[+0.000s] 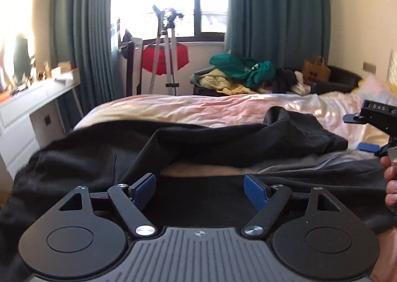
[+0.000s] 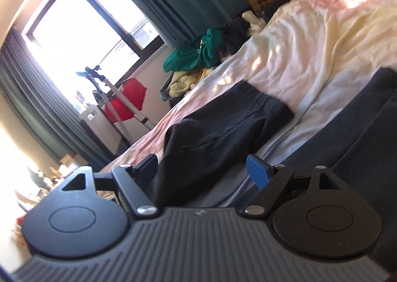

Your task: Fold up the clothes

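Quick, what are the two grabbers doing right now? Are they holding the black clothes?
Left gripper: open, holding nothing; the black garment lies just beyond it.
Right gripper: open, holding nothing.

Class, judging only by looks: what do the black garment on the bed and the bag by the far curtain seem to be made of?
Black garment: likely soft matte knit, cotton or fleece; it slumps in thick folds, with ribbed band and seams. Bag: apparently brown kraft paper; it stands stiff, with looped handles.

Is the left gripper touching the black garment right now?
Cannot tell. In the left wrist view, left gripper stands open over the black garment, nothing pinched, but contact underneath is hidden.
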Demonstrator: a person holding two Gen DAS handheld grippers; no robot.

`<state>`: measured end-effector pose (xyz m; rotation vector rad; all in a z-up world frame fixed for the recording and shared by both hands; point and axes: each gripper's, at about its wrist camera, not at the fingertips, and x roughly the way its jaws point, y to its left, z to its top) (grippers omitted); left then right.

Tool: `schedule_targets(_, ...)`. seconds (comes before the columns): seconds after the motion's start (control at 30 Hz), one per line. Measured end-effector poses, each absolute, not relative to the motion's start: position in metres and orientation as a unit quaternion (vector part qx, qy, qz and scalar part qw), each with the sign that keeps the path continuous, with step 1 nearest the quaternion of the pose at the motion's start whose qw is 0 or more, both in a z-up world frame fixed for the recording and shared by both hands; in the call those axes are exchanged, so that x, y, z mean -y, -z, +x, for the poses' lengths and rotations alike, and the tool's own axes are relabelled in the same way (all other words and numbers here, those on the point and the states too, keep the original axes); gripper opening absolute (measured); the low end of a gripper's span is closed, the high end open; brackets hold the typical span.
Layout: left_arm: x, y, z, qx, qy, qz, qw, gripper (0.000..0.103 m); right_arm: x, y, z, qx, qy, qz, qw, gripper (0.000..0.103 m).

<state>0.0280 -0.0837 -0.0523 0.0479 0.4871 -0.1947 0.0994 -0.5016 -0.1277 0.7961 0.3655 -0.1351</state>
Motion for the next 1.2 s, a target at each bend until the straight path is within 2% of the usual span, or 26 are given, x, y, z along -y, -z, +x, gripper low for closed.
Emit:
schedule_targets(0.13,0.067,0.067,0.011,-0.247,0.078,0.005,0.966,0.081,0.499,0.135,0.109,-0.192,0.038,0.413,0.889,0.081)
schedule_targets(0.27,0.055,0.076,0.008,-0.261,0.071,-0.014,0.963,0.081,0.506,0.150,0.119,-0.190,-0.008,0.489,0.851,0.081)
schedule_targets(0.6,0.066,0.106,0.035,-0.274,0.059,0.009,0.960,0.082,0.529,0.196,0.164,-0.218,-0.002,0.626,0.749,0.081)
schedule_targets(0.73,0.064,0.116,0.045,-0.288,0.061,0.006,0.956,0.082,0.530,0.217,0.202,-0.240,0.027,0.627,0.741,0.080)
schedule_targets(0.87,0.057,0.122,0.051,-0.294,0.065,-0.008,0.954,0.082,0.537,0.216,0.237,-0.221,0.070,0.595,0.769,0.078)
schedule_targets(0.93,0.054,0.122,0.053,-0.291,0.067,-0.011,0.954,0.082,0.546,0.210,0.248,-0.217,0.111,0.575,0.781,0.063)
schedule_targets(1.0,0.051,0.122,0.053,-0.287,0.068,-0.010,0.956,0.082,0.555,0.205,0.255,-0.224,0.144,0.552,0.790,0.017)
schedule_targets(1.1,0.045,0.120,0.054,-0.277,0.070,-0.011,0.958,0.082,0.567,0.192,0.263,-0.236,0.183,0.508,0.808,0.011)
schedule_targets(1.2,0.040,0.117,0.056,-0.274,0.068,-0.019,0.959,0.081,0.570,0.158,0.262,-0.205,0.167,0.458,0.848,0.010)
